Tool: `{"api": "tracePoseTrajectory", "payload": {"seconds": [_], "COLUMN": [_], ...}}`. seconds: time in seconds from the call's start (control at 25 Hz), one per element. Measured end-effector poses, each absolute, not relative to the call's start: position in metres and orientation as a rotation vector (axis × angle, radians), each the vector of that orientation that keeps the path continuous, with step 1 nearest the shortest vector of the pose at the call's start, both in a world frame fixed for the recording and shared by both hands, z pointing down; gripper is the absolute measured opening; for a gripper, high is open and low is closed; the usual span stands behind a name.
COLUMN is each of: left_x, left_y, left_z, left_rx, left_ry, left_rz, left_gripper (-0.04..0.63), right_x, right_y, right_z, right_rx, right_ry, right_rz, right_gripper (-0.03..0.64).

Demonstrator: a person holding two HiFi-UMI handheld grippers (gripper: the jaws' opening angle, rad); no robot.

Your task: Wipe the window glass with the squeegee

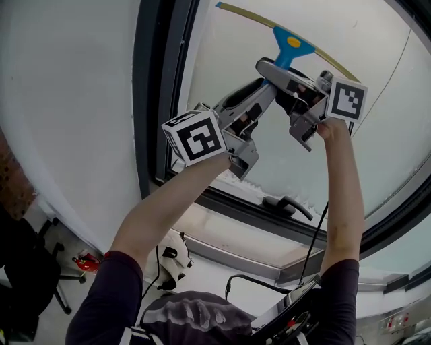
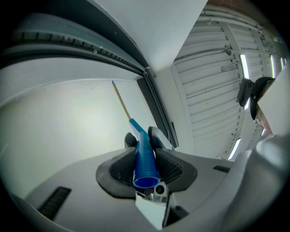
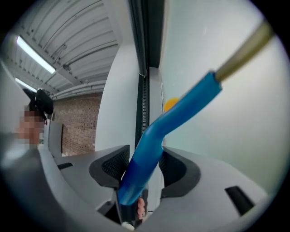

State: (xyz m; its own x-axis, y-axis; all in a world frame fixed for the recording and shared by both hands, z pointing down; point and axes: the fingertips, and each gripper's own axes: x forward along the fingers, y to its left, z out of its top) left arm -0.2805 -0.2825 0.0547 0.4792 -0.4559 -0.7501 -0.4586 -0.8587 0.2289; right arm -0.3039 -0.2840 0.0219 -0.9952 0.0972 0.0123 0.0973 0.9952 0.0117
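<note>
Both raised: left gripper [image 2: 145,140] clamps squeegee [image 1: 291,46], right gripper [image 3: 140,156] unclamped.

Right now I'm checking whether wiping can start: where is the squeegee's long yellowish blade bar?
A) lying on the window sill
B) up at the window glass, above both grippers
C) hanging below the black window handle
B: the head view shows the yellowish blade bar slanting across the window glass, above the left gripper and right gripper at its blue plastic handle.
</note>
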Motion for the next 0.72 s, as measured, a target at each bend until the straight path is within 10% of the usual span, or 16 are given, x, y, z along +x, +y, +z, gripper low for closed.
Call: {"api": "tracePoseTrajectory", "payload": {"seconds": [0.72], "left_x": [-0.278], "left_y": [-0.285], "left_z": [0.061], "left_rx": [-2.653], "left_ry": [0.856], "left_rz": [1.356], "left_gripper": [0.144], "right_x": [-0.278], "right_y": [-0.292], "right_z": [0.014], "right_rx": [0.017], "right_ry": [-3.177], "right_rz": [-0.038], "right_gripper": [0.149]}}
